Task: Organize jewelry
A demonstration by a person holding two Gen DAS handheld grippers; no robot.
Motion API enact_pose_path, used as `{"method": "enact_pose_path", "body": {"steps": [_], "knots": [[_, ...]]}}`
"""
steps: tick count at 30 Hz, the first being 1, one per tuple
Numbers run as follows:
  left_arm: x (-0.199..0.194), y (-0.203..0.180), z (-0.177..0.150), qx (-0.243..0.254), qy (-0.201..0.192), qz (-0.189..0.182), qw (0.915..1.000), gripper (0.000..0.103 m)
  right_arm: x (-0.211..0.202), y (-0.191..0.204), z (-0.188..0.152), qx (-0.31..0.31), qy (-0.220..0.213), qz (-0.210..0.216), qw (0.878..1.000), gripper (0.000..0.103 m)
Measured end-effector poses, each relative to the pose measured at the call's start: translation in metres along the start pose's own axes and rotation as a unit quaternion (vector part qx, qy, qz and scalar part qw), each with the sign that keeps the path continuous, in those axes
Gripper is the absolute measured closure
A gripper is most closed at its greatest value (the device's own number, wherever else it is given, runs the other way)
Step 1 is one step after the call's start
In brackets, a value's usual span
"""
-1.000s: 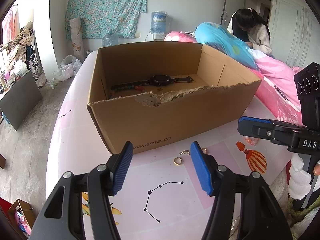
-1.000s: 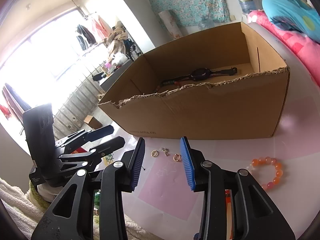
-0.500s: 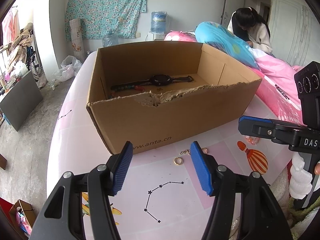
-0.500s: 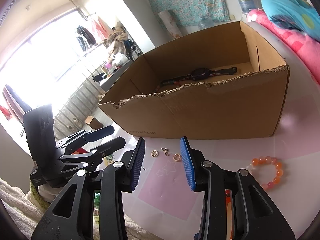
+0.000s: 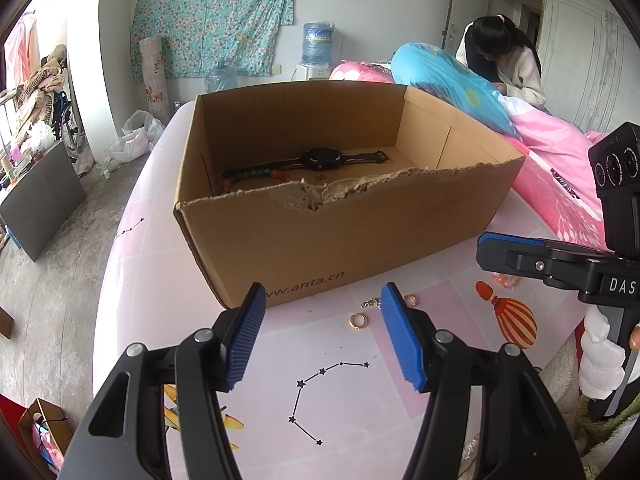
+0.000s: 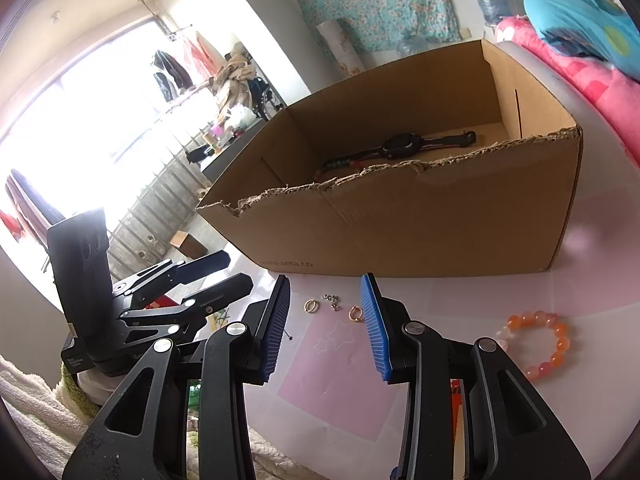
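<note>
Hand-held grippers [image 5: 323, 334] [image 6: 325, 328] hover open, angled down over rings [image 6: 312, 305].

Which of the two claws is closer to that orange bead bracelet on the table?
Right. The bead bracelet lies just beside the right gripper, off its outer finger. The left gripper is farther away, on the other side of the small rings. Both are open and empty.

Matt brown cardboard box [image 5: 320, 240] with a rough torn rim; glossy orange bead bracelet [image 6: 540, 344]; shiny metal rings [image 6: 312, 305].

Gold rings [image 6: 312, 305] and small chain [image 6: 333, 301] (loose) before box [image 6: 420, 232], watch [image 6: 400, 146] inside
</note>
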State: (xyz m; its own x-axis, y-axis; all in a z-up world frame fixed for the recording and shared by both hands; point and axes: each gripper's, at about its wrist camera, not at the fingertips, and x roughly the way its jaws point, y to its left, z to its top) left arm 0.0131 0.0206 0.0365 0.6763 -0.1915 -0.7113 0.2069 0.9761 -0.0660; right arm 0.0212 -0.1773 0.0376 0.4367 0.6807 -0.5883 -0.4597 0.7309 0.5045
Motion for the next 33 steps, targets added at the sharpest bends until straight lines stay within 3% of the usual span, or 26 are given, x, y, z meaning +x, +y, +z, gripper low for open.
{"method": "enact_pose_path", "body": {"steps": [21, 33], "knots": [[0.003, -0.001, -0.002, 0.002, 0.003, 0.0, 1.0, 0.045, 0.001, 0.0, -0.001, 0.002, 0.001, 0.001, 1.0, 0.067], [0.008, 0.001, -0.014, 0.0, 0.012, 0.01, 0.9999, 0.045, -0.004, -0.012, -0.012, 0.028, 0.001, -0.02, 0.999, 0.067]]}}
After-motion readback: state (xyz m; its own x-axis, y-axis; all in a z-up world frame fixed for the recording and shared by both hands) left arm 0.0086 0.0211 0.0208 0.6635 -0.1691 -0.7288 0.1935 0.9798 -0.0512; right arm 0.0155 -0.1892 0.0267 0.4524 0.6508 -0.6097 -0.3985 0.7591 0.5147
